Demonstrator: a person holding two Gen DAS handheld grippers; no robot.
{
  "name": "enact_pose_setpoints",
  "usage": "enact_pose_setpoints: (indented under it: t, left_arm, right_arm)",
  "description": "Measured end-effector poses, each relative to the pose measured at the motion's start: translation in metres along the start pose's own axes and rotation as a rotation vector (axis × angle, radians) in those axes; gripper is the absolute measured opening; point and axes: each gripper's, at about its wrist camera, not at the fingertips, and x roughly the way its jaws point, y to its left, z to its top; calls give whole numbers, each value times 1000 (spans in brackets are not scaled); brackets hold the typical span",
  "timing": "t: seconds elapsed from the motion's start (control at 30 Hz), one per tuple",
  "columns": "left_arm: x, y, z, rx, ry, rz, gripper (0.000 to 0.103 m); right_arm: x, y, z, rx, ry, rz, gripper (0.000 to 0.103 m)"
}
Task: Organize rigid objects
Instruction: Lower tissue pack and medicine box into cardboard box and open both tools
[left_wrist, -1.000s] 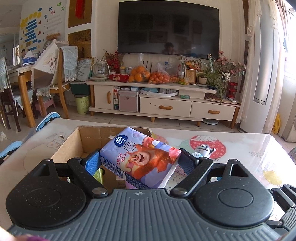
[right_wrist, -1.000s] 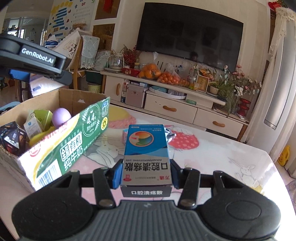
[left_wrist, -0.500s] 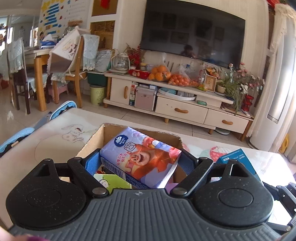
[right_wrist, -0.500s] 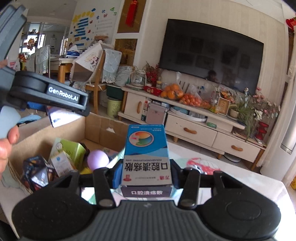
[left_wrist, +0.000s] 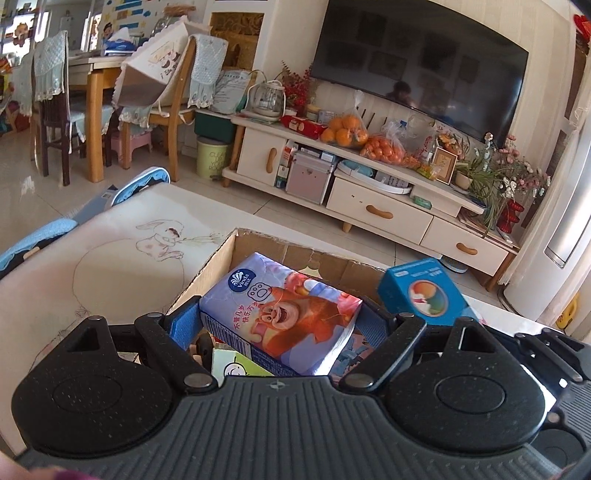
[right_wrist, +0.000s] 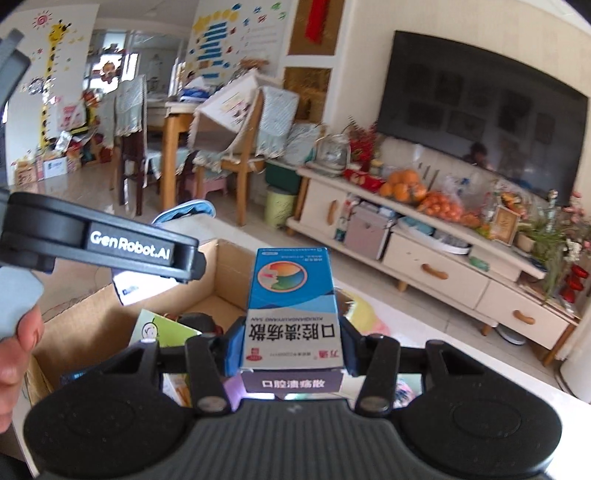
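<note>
Your bench (left_wrist: 122, 236), with its rabbit drawing, runs out ahead of and below both claws, and on it sits the open cardboard box (left_wrist: 258, 245), directly under and in front of your left claw (left_wrist: 275, 325) and down to the left of your right claw (right_wrist: 290, 341). That is the relation the coming move turns on: both loads hang above or just beside the box mouth, so what remains, as I judge it, is to come down and let go. Your left claw is clamped on the tissue pack (left_wrist: 280, 314), its blue pads pressing the two ends, so the pack's long axis lies crosswise between the jaws, tilted a little, over the box interior where a green carton (left_wrist: 236, 365) and other items already lie. Your right claw grips the blue medicine box (right_wrist: 291, 310) by its narrow sides, with the long axis pointing straight away from you along the fingers; in the left view it shows just to the right of the tissue pack, near the box's right wall. Your left hand seems the nearer to a drop, being squarely over the opening. Both claws pitch downward toward the bench, and your left thumb (right_wrist: 16, 347) shows at the handle.
</note>
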Motion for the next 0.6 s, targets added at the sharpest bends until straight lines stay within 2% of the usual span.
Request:
enact_pose_setpoints:
  t: [0.2, 0.6]
  left_arm:
    - [2, -4, -2, -17, 24, 25, 103]
    - [3, -5, -4, -19, 71, 43, 103]
  right_arm:
    - [20, 5, 2, -13, 33, 40, 50]
    - [40, 14, 1, -50, 68, 55, 52]
